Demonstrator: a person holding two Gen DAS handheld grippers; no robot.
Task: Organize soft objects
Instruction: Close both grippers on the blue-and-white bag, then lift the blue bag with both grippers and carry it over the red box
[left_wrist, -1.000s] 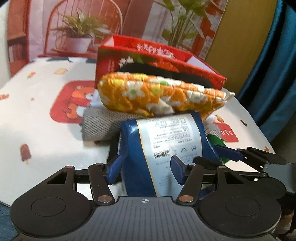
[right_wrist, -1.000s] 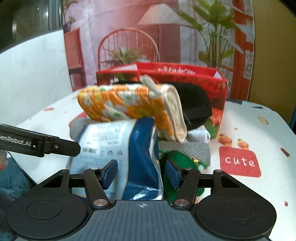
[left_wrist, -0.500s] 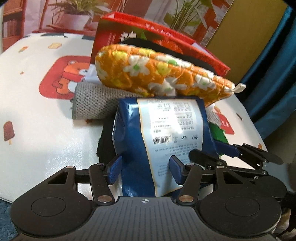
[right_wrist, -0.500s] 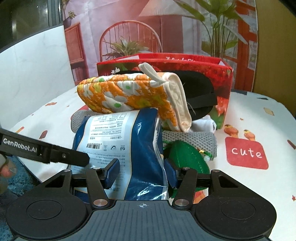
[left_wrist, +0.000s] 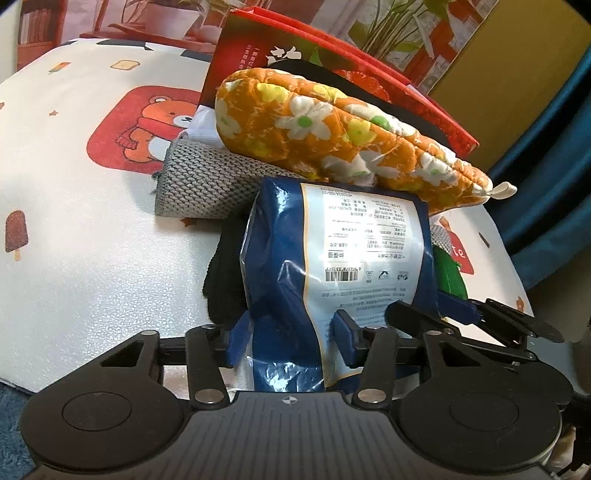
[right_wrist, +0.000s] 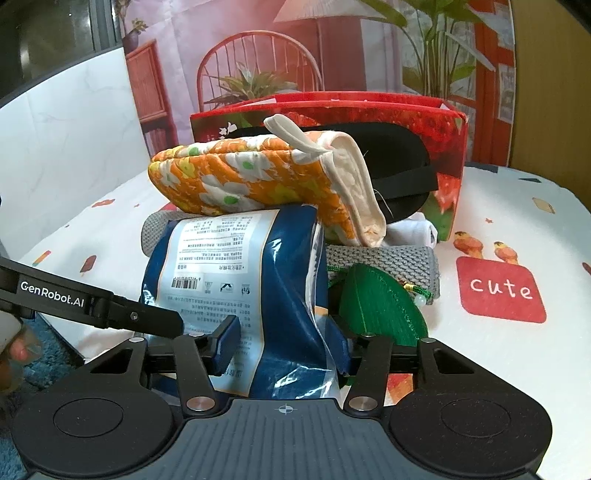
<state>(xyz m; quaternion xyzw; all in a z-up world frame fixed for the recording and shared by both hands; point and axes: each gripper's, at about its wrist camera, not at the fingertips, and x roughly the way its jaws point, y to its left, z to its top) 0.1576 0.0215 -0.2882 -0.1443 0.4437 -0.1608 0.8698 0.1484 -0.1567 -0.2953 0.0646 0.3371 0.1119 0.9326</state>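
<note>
One blue snack bag (left_wrist: 332, 266), both grippers working it. Left gripper (left_wrist: 291, 332) is pinching the bag's lower left part; its jaws have just been closing with the bag between them, and the blue pads are denting the film. Right gripper (right_wrist: 284, 343) is pinching the bag's right edge, pads pressing in on both sides. The bag is standing upright at the near edge of the table (left_wrist: 92, 229), label side facing both cameras.

Around it, one of each: orange flowered oven mitt (left_wrist: 332, 133) is lying on top, resting on the bag's upper edge and on a grey knitted cloth (left_wrist: 195, 184). Black knit piece (left_wrist: 225, 280) is sitting just left of the bag, green fabric piece (right_wrist: 380, 306) just right. White cloth (right_wrist: 413, 230) is poking out under the mitt's cuff. Red box (right_wrist: 369, 110) is standing behind the pile with one black item (right_wrist: 399, 166) leaning against its front. The pile is blocking the way to the box.
</note>
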